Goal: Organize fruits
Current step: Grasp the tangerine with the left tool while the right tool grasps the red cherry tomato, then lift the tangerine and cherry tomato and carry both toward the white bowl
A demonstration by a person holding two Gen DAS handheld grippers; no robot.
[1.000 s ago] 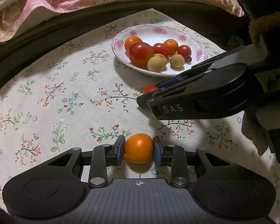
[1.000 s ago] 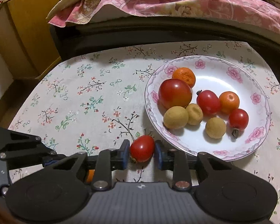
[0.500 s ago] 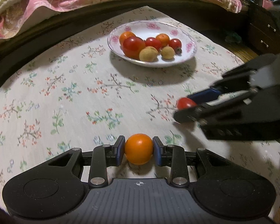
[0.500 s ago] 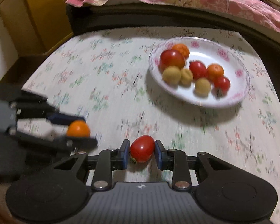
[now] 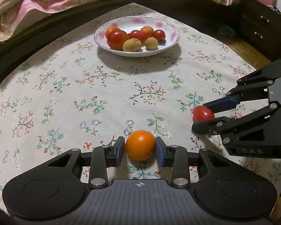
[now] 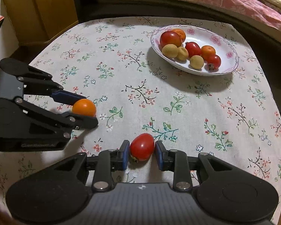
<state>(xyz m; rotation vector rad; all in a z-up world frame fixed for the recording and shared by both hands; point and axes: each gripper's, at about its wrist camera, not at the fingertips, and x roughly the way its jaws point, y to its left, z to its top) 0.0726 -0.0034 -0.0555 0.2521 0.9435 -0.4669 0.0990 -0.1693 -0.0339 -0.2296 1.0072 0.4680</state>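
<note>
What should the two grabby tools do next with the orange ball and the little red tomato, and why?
Probably lower both fruits onto the tablecloth and let go. The left tool grips the orange fruit and the right tool grips the small red tomato, both well away from the plate, which already holds a mixed pile. They look like they're being sorted out.

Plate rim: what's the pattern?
Pink flowers on white, around the plate rim. Clearest in the right wrist view.
</note>
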